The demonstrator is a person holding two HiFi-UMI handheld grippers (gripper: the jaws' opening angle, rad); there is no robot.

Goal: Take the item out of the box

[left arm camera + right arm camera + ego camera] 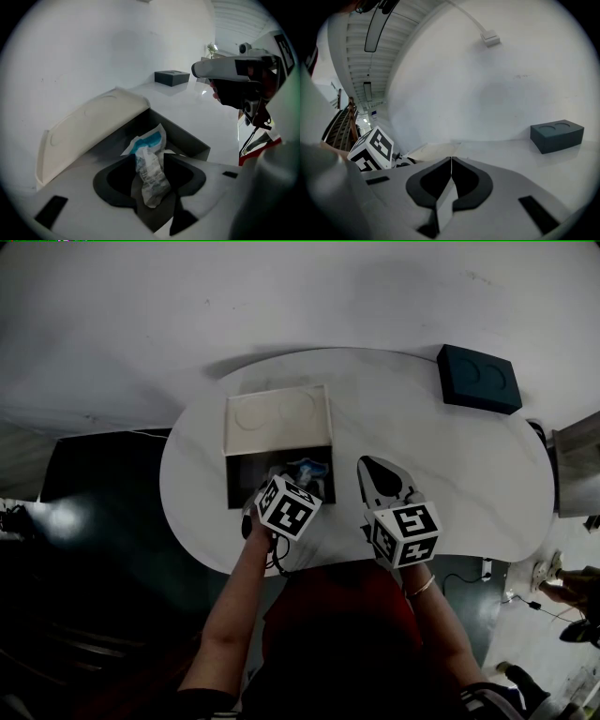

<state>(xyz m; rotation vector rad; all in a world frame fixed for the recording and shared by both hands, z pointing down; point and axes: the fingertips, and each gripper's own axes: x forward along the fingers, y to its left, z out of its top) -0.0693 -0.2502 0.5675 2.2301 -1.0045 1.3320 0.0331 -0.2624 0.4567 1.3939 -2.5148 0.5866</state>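
On the white counter [469, 484] I see a dark box [239, 486] with its pale lid [278, 418] flipped open behind it. My left tongs [150, 161] reach into the box from the near side and pinch a crinkly packet [151, 140], white with a blue patch. The packet sticks out past the tips at both ends, and it is inside the open box. I cannot tell if it touches the bottom. My right tongs [451, 164] are pressed together with nothing between them. They hang over bare counter just to the right of the box. A dark block [478, 378] with two round dents sits at the far right of the counter, well apart from the box.
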